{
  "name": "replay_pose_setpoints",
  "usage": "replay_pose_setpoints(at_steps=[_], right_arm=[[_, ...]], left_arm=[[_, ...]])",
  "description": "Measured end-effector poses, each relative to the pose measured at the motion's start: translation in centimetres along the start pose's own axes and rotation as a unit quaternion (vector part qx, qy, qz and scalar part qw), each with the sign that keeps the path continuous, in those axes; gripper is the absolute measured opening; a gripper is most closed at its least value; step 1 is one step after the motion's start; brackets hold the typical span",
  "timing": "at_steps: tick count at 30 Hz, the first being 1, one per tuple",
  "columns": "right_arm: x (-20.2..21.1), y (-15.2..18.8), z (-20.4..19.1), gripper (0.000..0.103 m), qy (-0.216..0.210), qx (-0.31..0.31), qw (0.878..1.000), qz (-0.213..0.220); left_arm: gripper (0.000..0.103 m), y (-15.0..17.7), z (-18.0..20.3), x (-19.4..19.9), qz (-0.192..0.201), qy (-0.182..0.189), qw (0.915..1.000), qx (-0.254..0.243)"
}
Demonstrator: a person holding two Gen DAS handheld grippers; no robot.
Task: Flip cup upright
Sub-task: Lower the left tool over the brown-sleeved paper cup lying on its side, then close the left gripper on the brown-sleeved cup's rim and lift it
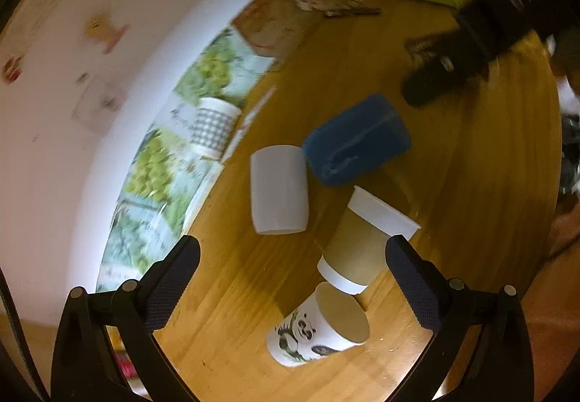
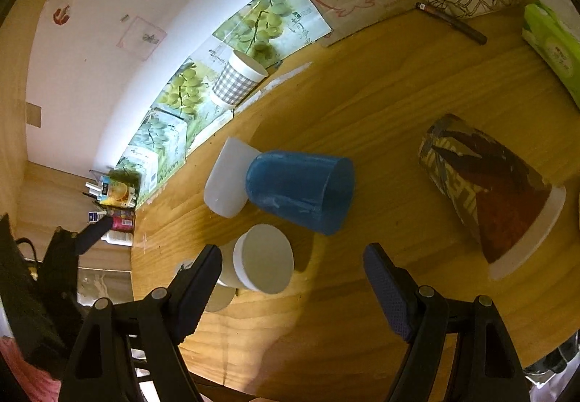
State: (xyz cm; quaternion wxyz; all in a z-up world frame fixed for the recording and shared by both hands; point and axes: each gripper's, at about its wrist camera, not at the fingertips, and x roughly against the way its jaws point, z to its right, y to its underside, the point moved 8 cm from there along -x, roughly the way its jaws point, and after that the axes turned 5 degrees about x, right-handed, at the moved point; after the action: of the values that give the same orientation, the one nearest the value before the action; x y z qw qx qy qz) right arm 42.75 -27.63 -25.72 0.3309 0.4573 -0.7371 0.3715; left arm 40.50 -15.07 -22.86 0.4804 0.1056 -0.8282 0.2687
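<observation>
Both grippers hung spread and empty over the wooden table (image 2: pixel 380 133). The left gripper (image 1: pixel 291 264) looked down on a panda cup (image 1: pixel 311 333) and a brown-sleeved cup (image 1: pixel 362 239), both tipped over. Only the right gripper (image 2: pixel 291 268) saw the dark printed cup (image 2: pixel 485 184) lying far right, and the blue cup (image 2: pixel 301 191) against a white cup (image 2: pixel 228 184).

Blue cup (image 2: pixel 301 193) lies on its side on the wooden table (image 2: pixel 380 112), touching the white cup (image 2: pixel 226 184), also on its side. Brown-sleeved cup (image 1: pixel 362 242) and panda cup (image 1: pixel 319 329) tipped over (bases toward camera). Dark printed cup (image 2: pixel 489 191) toppled, well apart.
</observation>
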Motion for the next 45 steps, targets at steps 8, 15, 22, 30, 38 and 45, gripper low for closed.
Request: replay_pose_setpoints(at_steps=[8, 15, 22, 30, 38, 45], right_arm=[[-0.7, -1.4, 0.6, 0.081, 0.006, 0.006, 1.0, -0.007], [-1.2, -1.4, 0.7, 0.081, 0.002, 0.008, 1.0, -0.017], [-1.6, -1.3, 1.1, 0.081, 0.003, 0.003, 1.0, -0.024], [-1.7, -1.1, 1.5, 0.081, 0.014, 0.017, 0.999, -0.034], [-1.9, -1.0, 1.8, 0.081, 0.027, 0.027, 0.998, -0.048], [-1.9, -1.0, 2.2, 0.081, 0.034, 0.029, 0.998, -0.054]], left_arm=[[0.102, 0.2, 1.9, -2.7, -0.019, 0.051, 0.9951, -0.083], [0.102, 0.3, 3.0, -4.4, -0.03, 0.08, 0.9885, -0.125], [0.102, 0.6, 4.1, -5.5, -0.037, 0.106, 0.9812, -0.157], [0.099, 0.7, 4.7, -6.8, -0.046, 0.131, 0.9752, -0.172], [0.09, 0.3, 5.0, -8.1, -0.06, 0.149, 0.9729, -0.166], [0.081, -0.1, 4.8, -9.3, -0.074, 0.16, 0.9724, -0.153]])
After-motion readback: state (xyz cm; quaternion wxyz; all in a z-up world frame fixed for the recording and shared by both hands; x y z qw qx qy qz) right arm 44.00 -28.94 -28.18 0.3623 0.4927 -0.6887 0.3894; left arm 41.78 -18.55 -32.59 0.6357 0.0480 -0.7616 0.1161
